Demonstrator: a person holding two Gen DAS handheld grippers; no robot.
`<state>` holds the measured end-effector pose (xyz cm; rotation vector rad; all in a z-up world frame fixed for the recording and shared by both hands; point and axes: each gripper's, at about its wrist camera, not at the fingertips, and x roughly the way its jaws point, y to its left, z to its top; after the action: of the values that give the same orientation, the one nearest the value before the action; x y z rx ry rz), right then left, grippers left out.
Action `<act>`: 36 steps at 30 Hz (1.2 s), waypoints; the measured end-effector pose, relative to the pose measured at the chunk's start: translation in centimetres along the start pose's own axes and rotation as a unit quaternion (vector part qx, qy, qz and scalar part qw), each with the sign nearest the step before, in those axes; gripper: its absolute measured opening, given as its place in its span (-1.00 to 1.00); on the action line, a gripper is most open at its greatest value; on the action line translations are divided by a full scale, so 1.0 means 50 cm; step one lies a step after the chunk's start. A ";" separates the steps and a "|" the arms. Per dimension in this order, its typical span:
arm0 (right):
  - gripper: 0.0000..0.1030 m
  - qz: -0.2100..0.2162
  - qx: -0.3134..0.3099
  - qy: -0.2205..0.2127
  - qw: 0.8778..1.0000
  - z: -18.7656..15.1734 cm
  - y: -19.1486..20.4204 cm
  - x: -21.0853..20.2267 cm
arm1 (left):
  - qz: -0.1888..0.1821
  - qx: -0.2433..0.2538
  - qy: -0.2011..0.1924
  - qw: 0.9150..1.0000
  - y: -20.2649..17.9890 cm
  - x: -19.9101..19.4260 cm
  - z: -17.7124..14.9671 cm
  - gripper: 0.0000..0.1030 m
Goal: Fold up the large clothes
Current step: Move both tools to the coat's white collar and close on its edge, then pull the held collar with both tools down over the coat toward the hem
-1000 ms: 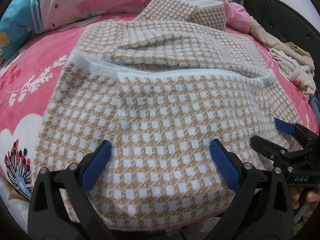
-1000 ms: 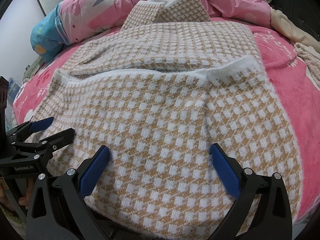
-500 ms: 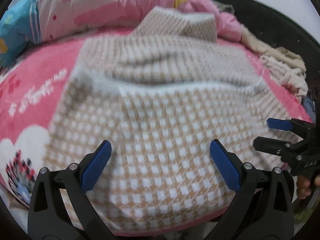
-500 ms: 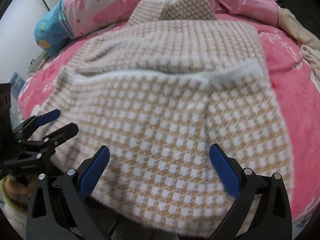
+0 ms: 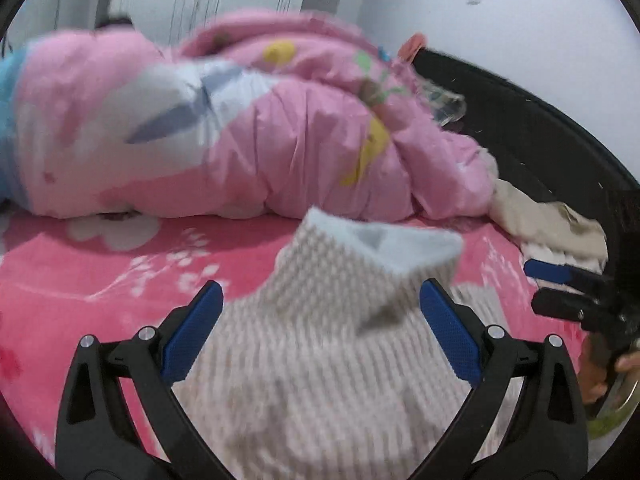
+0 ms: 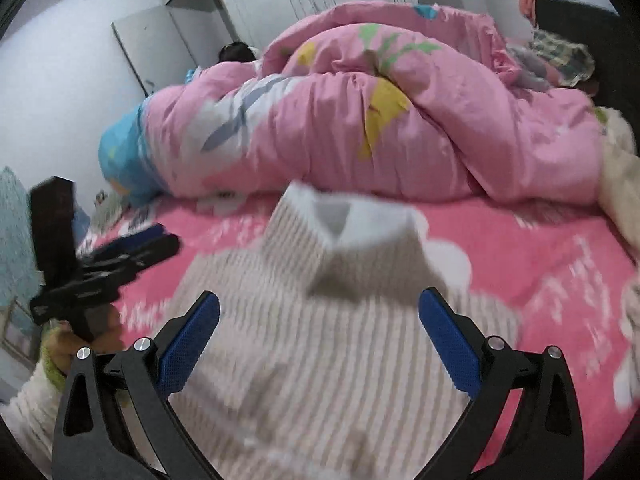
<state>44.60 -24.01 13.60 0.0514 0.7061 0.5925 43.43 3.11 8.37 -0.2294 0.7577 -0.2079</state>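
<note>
Both my tongs, left gripper and right gripper, gape apart, gripping nothing. Checked sweater fills lower centre of frame on pink sheet (view badly blurred). Risk: loose layers slump, collar flops, fold skews.

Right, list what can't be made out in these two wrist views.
- Checked garment, both views: motion blur smears its pattern and folds.
- Its near hem, both views: cut off by the bottom edge and the tool arms.
- Hand holding the left tool, right view: mostly hidden by the tool's body.
- Dark thing behind the pink quilt: mostly hidden by it.
</note>
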 end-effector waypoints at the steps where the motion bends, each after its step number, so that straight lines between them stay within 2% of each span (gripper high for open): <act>1: 0.89 0.006 0.010 0.007 1.000 0.016 -0.014 0.019 | -0.004 -0.017 0.014 1.000 0.009 0.037 0.020 0.85; 3: 0.88 0.013 0.028 0.034 0.999 0.055 -0.042 0.077 | -0.023 -0.067 0.057 0.996 0.038 0.127 0.061 0.85; 5: 0.81 0.020 0.041 0.067 0.997 0.075 -0.066 0.129 | -0.033 -0.110 0.081 0.990 0.058 0.180 0.066 0.76; 8: 0.60 0.030 0.062 0.098 0.993 0.076 -0.094 0.177 | -0.057 -0.144 0.117 0.981 0.069 0.253 0.080 0.74; 9: 0.40 0.032 0.067 0.104 0.992 0.074 -0.101 0.187 | -0.064 -0.156 0.124 0.978 0.071 0.274 0.085 0.67; 10: 0.22 0.032 0.069 0.107 0.991 0.069 -0.103 0.189 | -0.071 -0.164 0.128 0.975 0.072 0.284 0.085 0.59; 11: 0.15 0.031 0.066 0.108 0.992 0.065 -0.104 0.190 | -0.081 -0.175 0.135 0.972 0.073 0.295 0.085 0.39; 12: -0.06 0.026 0.057 0.106 0.992 0.061 -0.100 0.185 | -0.086 -0.182 0.138 0.970 0.071 0.290 0.071 0.23; 13: -0.30 0.018 0.046 0.104 0.993 0.055 -0.095 0.178 | -0.094 -0.188 0.138 0.968 0.070 0.291 0.071 0.18; 15: -0.49 0.018 0.034 0.102 0.994 0.040 -0.089 0.159 | -0.099 -0.168 0.129 0.972 0.056 0.277 0.072 -0.16; 17: -0.58 0.013 0.016 0.101 0.995 0.027 -0.084 0.140 | -0.100 -0.141 0.123 0.977 0.045 0.249 0.066 -0.29; 18: -0.65 0.008 0.005 0.100 0.995 0.019 -0.078 0.131 | -0.107 -0.121 0.117 0.980 0.033 0.228 0.064 -0.45; 21: -0.71 -0.008 -0.036 0.098 0.994 -0.017 -0.052 0.097 | -0.109 -0.065 0.103 0.987 0.002 0.158 0.045 -0.63; 25: -0.71 -0.040 -0.099 0.098 0.989 -0.086 -0.020 0.071 | -0.088 0.018 0.092 0.992 -0.027 0.070 -0.030 -0.67; 28: -0.67 -0.060 -0.131 0.125 0.982 -0.151 -0.014 0.074 | -0.051 0.071 0.102 0.991 -0.038 0.051 -0.116 -0.68; 30: -0.55 -0.065 -0.136 0.133 0.980 -0.178 -0.016 0.060 | -0.036 0.078 0.113 0.990 -0.030 0.060 -0.163 -0.68; 32: -0.48 -0.044 -0.124 0.122 0.984 -0.179 -0.016 0.022 | -0.032 0.069 0.119 0.990 -0.005 0.057 -0.192 -0.68; 36: -0.35 0.033 -0.102 0.060 0.992 -0.126 0.005 -0.056 | -0.042 0.059 0.106 0.992 0.010 0.054 -0.208 -0.67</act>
<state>38.86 -26.24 10.49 -0.1529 0.7586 0.7342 38.16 1.49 -0.85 -0.1272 0.9431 -0.3594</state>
